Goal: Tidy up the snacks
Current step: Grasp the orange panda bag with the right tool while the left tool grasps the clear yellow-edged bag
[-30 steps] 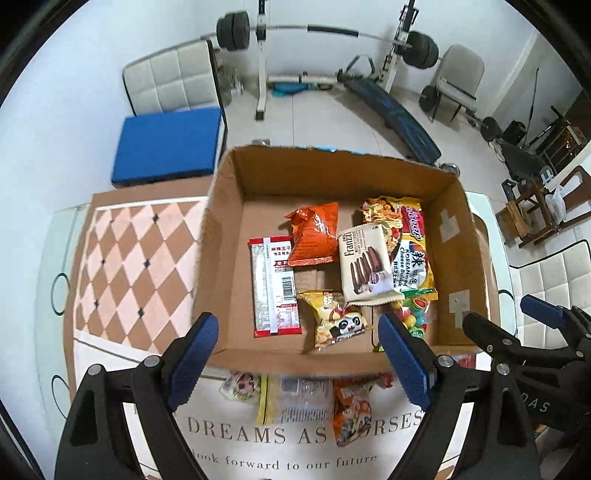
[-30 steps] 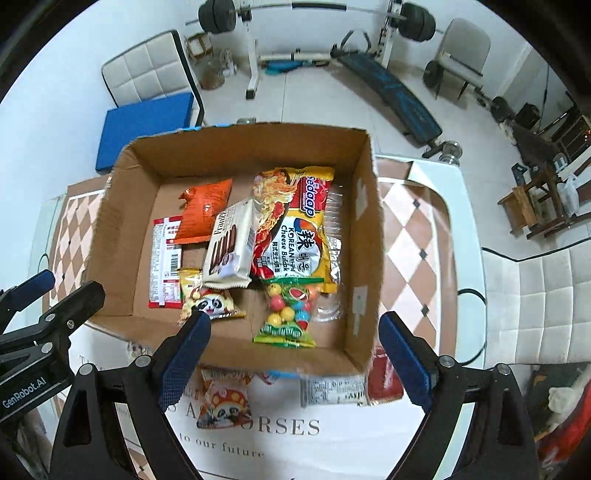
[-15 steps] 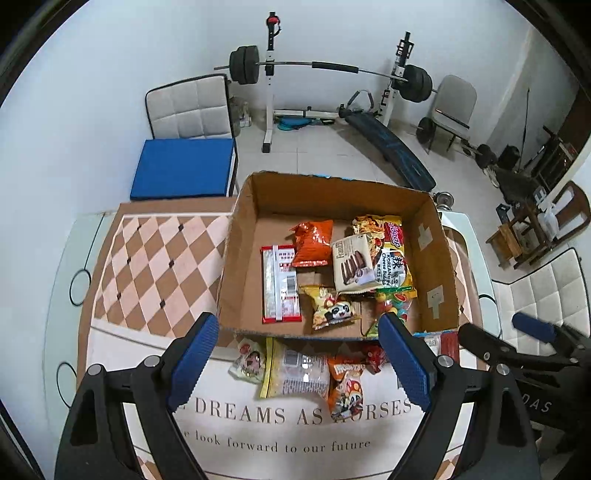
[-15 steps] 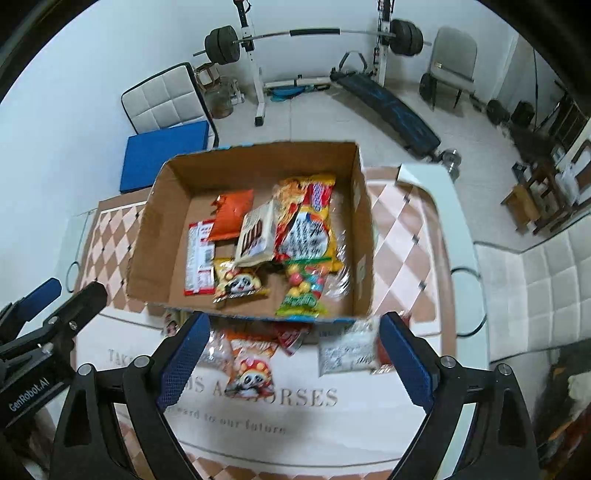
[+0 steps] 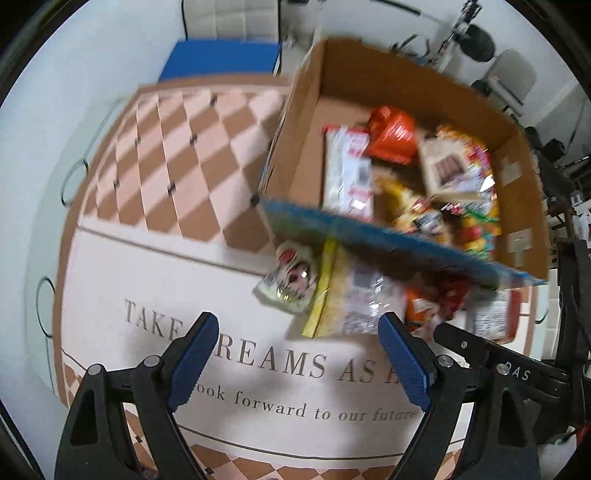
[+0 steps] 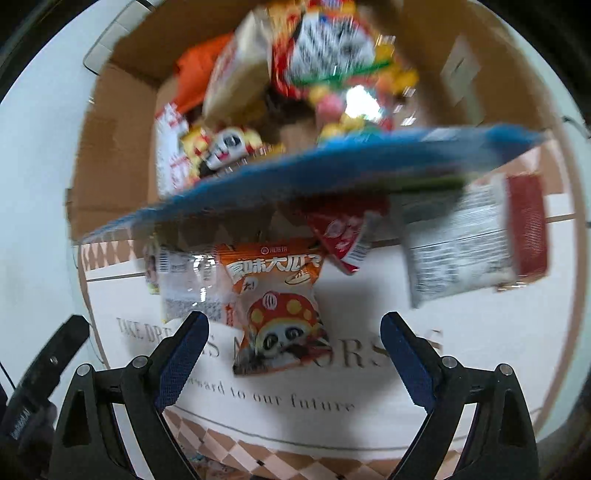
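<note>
A cardboard box (image 5: pixel 295 122) with a blue front wall (image 6: pixel 332 166) holds several snack packs. More packs lie on the mat in front of it: an orange panda pack (image 6: pixel 277 306), a clear pack (image 6: pixel 184 284), a red pack (image 6: pixel 340 236) and a white-and-red pack (image 6: pixel 476 243). In the left wrist view a small pale pack (image 5: pixel 291 277) and a clear yellow-edged pack (image 5: pixel 354 302) lie by the box. My left gripper (image 5: pixel 299 358) is open and empty, low over the mat. My right gripper (image 6: pixel 293 354) is open and empty, just short of the orange panda pack.
The table carries a checkered mat (image 5: pixel 166 147) with a white printed panel (image 5: pixel 258 365). A blue padded chair (image 5: pixel 221 59) and gym equipment (image 5: pixel 476 33) stand behind the table. The right gripper's black body (image 5: pixel 517 373) shows at the left view's right edge.
Both grippers have dropped down and forward from high above the box toward the packs lying in front of it. The views are now motion-blurred. Both stay open.
</note>
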A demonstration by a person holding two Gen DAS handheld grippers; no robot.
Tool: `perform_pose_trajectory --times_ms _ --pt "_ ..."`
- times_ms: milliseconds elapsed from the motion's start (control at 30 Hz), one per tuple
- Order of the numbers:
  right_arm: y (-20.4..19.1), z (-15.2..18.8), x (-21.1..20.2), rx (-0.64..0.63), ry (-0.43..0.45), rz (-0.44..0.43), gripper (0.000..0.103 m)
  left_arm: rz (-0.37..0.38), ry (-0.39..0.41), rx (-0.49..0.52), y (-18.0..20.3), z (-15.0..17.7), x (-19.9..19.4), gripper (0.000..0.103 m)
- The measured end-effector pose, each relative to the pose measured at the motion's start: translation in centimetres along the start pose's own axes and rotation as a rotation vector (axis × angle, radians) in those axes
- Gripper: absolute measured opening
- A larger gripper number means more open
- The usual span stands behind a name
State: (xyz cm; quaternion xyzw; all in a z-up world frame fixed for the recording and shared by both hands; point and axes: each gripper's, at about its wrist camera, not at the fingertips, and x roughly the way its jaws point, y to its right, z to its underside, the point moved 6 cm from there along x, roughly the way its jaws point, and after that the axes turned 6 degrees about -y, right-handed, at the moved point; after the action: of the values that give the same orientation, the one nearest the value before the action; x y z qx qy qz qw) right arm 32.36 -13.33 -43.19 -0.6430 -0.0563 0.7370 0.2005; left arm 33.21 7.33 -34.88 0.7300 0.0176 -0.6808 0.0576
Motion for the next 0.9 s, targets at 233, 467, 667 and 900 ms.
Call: perform_pose_trajectory --times_ms 233,467,667,900 --pt "-0.6 0.2 4.8 -0.039 -0.076 0.035 0.061 0.077 -0.087 -0.042 -0.5 -0.5 3.5 0.088" --pt "1.4 2.2 3.9 -0.062 -0.104 0.121 0.060 0.126 -0.106 0.091 1.9 -1.7 5.0 0.088" --pt "3.4 3.1 2.8 -0.031 -0.097 0.117 0.059 0.264 -0.168 0.278 6.7 -0.1 7.1 0.088" --pt "5.3 4.1 1.0 -0.047 -0.107 0.139 0.059 0.264 -0.270 0.515 11.9 6.8 6.5 0.088"
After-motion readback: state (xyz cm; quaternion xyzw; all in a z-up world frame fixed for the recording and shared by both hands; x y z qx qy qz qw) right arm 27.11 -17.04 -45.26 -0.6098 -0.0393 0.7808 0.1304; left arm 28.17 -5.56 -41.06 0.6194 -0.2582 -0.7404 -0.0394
